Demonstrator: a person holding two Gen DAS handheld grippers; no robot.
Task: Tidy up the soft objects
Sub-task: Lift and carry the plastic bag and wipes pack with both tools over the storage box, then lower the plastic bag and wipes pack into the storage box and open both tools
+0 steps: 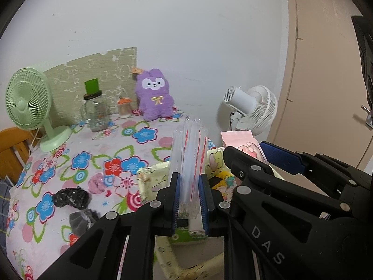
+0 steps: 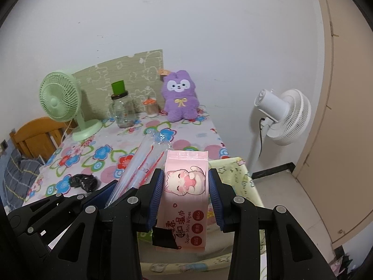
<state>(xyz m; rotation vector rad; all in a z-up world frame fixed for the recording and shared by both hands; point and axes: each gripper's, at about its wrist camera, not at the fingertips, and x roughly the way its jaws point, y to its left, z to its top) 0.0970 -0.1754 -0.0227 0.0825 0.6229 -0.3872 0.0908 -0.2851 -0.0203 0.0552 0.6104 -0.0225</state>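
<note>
My left gripper (image 1: 190,200) is shut on a clear pack of straws (image 1: 190,154) with red stripes, held upright above a pale yellow printed storage box (image 1: 149,175). My right gripper (image 2: 185,200) is shut on a pink pack of mini wipes (image 2: 186,186) with a cat picture, held over the same box (image 2: 235,168). The right gripper (image 1: 279,161) and the wipes (image 1: 240,140) show at the right of the left wrist view. The straws (image 2: 139,163) show left of the wipes in the right wrist view. A purple plush rabbit (image 1: 155,93) sits at the back of the table by the wall.
The table has a flowered cloth (image 1: 105,163). On it stand a green desk fan (image 1: 30,102), a glass jar with a green cup on top (image 1: 95,109) and a small orange-lidded jar (image 1: 123,108). A crumpled black bag (image 1: 72,197) and a grey sock (image 1: 82,219) lie near the front. A white floor fan (image 2: 282,116) stands right of the table.
</note>
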